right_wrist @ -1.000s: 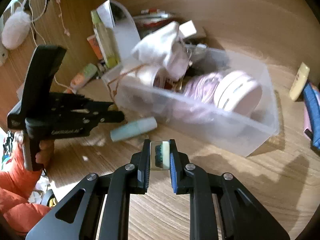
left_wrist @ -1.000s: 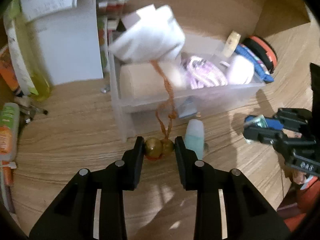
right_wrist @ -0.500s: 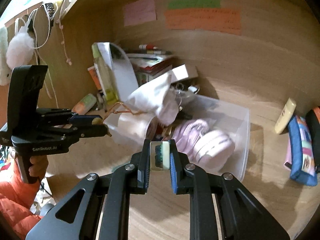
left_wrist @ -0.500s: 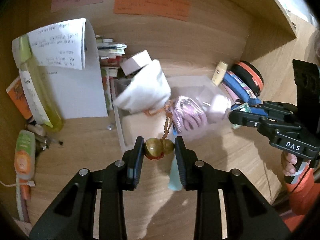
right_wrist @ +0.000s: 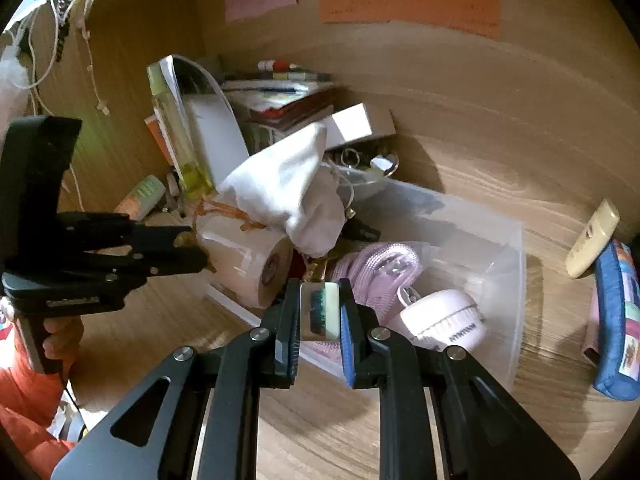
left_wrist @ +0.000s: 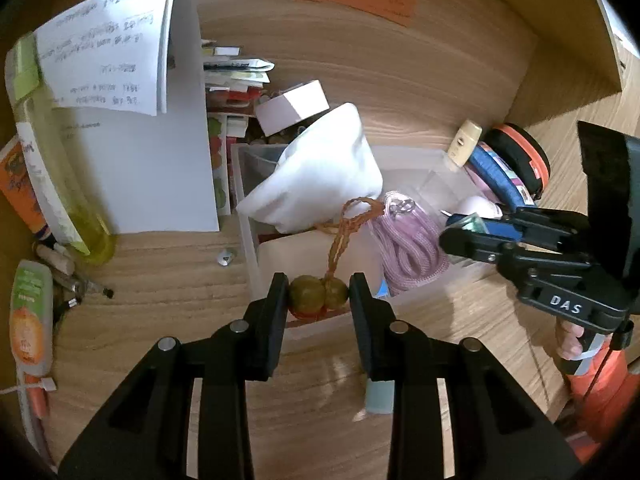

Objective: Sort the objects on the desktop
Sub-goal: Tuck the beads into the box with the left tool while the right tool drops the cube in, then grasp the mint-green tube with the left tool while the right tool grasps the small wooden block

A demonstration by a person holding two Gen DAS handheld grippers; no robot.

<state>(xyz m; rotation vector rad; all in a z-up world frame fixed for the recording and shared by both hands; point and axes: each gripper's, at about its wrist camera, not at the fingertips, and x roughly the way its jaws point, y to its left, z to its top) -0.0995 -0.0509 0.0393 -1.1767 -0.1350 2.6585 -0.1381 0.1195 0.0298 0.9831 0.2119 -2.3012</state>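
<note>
The left claw [left_wrist: 319, 294] is gripping the bead charm [left_wrist: 318, 294], the right claw [right_wrist: 320, 312] clamping a small clear block [right_wrist: 320, 312]; each needs lowering squarely over the clear bin [right_wrist: 516, 264] before letting go.

Both grippers have risen; the left gripper [left_wrist: 319, 295] now holds the bead charm [left_wrist: 314, 295] over the clear bin [left_wrist: 404, 300].
</note>
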